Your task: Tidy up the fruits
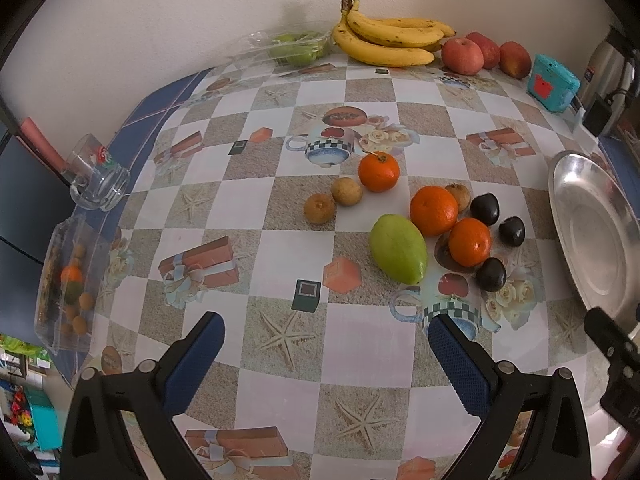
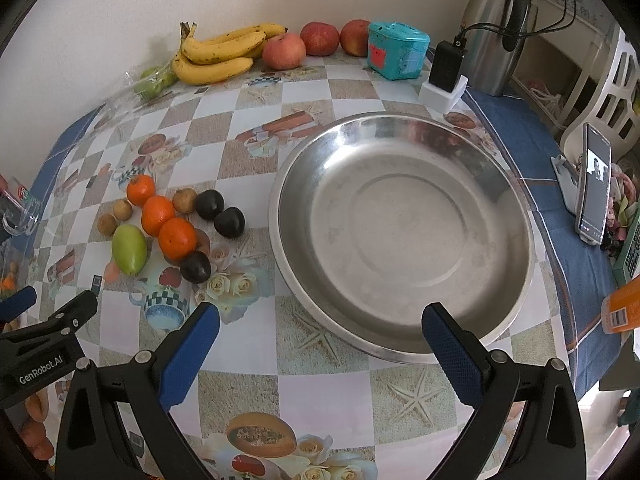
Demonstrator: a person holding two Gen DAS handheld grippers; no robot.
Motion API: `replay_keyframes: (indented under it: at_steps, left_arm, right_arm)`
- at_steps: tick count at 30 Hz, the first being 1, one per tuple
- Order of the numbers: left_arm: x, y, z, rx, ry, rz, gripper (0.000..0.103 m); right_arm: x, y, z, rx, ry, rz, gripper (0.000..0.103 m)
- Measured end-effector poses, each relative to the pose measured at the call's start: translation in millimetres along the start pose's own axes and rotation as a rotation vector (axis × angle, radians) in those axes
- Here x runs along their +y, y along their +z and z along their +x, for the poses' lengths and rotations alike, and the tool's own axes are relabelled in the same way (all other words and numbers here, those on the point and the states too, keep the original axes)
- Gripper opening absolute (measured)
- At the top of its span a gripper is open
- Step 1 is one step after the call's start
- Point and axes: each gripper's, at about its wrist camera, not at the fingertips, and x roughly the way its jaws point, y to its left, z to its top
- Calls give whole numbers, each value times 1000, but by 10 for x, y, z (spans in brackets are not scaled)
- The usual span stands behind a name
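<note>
Loose fruit lies on the patterned tablecloth: a green mango (image 1: 398, 249) (image 2: 129, 249), three oranges (image 1: 434, 211) (image 2: 177, 239), three dark plums (image 1: 491, 275) (image 2: 195, 267) and small brown longans (image 1: 319, 208) (image 2: 107, 223). An empty steel bowl (image 2: 400, 236) stands right of them; its rim shows in the left wrist view (image 1: 588, 236). My left gripper (image 1: 326, 334) is open and empty, a little short of the mango. My right gripper (image 2: 320, 322) is open and empty at the bowl's near rim.
Bananas (image 1: 386, 38), red apples (image 1: 462, 56), a teal box (image 2: 396, 50) and bagged green fruit (image 1: 296, 46) line the far wall. A glass mug (image 1: 98, 174) and a clear fruit tray (image 1: 66, 284) sit left. A kettle (image 2: 496, 28), charger (image 2: 446, 66) and phone (image 2: 594, 188) stand right.
</note>
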Motion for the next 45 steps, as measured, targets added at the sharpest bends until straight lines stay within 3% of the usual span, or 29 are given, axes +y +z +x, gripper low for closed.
replay_keyframes:
  at_steps: [14,23,27,36,45]
  left_arm:
    - [82,637,-192,-35,-13,-126,103]
    - [78,867,26,-10,-14,-158,103]
    - [180,892,194,26,13,-193,103]
    - [367,764,386,84,-15,-268,103]
    - [426,622,518,156,-101,-355,103]
  right_arm:
    - [138,457,-164,-82,66,38,101]
    - [293,722,69,-28,101,33,101]
    - [343,772,256,25,116,32,101]
    - [615,752,377,65,188,-32,101]
    - [689,585,518,130,207,-55,101]
